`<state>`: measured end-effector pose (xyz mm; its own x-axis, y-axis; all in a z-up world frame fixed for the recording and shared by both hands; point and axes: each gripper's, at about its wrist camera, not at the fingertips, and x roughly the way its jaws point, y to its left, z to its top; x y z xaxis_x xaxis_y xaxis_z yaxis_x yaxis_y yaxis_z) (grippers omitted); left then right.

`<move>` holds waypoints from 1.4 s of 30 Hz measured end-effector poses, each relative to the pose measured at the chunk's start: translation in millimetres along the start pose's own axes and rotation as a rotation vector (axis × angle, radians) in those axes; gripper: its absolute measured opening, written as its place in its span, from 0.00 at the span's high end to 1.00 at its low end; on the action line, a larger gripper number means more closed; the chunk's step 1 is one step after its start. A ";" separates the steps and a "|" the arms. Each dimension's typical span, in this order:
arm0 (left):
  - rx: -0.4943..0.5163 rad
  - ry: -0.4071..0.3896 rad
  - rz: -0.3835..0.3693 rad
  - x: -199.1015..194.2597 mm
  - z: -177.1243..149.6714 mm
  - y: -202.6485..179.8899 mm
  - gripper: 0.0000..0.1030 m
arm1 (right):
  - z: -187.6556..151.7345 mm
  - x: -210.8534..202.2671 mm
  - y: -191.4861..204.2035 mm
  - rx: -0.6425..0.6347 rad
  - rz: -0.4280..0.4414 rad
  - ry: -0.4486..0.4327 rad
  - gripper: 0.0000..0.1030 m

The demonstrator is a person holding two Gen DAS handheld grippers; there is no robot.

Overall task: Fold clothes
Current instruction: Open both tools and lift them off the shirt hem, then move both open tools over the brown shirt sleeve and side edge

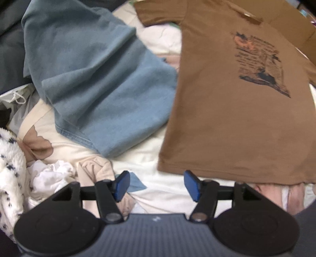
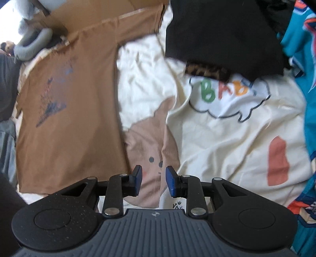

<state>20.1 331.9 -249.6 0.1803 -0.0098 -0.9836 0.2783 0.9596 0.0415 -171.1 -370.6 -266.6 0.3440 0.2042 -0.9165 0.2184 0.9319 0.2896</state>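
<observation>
A brown T-shirt (image 1: 227,102) with a dark print lies spread flat on the cream bedcover (image 1: 150,158); in the right wrist view the same brown T-shirt (image 2: 69,118) fills the left side. My left gripper (image 1: 157,184) hangs open above the bedcover just below the shirt's hem, nothing between its blue pads. My right gripper (image 2: 153,180) is open too, above a bear drawing on the bedcover (image 2: 227,138), just right of the shirt's side edge, and holds nothing.
A crumpled blue garment (image 1: 94,79) lies left of the brown shirt. White and spotted fleece clothes (image 1: 11,168) pile at the lower left. A black garment (image 2: 221,33) and a teal jersey (image 2: 308,98) lie at the right. Cardboard (image 2: 94,13) sits beyond the shirt.
</observation>
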 end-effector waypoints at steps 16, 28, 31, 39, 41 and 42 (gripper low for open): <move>-0.072 -0.069 0.011 -32.8 11.4 12.5 0.38 | -4.1 -49.4 -22.8 0.090 0.033 -0.115 0.56; -0.067 -0.137 0.027 -49.9 40.0 -0.1 0.31 | 7.5 -59.2 -19.0 0.114 0.042 -0.167 0.54; -0.060 -0.128 0.039 -47.5 45.5 -3.1 0.31 | 13.3 -59.2 -21.7 0.127 0.029 -0.163 0.54; -0.080 -0.128 0.037 -48.6 70.0 -2.4 0.31 | 35.3 -64.2 -25.3 0.146 -0.003 -0.180 0.54; -0.089 -0.135 0.037 -50.2 75.9 -2.1 0.31 | 42.5 -65.6 -24.4 0.147 -0.009 -0.184 0.54; -0.094 -0.139 0.037 -51.4 78.6 -1.8 0.31 | 46.1 -66.4 -23.9 0.148 -0.011 -0.185 0.54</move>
<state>84.5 308.5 -185.3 0.3192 -0.0065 -0.9477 0.1807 0.9821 0.0541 -157.1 -420.3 -199.9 0.4996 0.1228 -0.8575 0.3498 0.8770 0.3294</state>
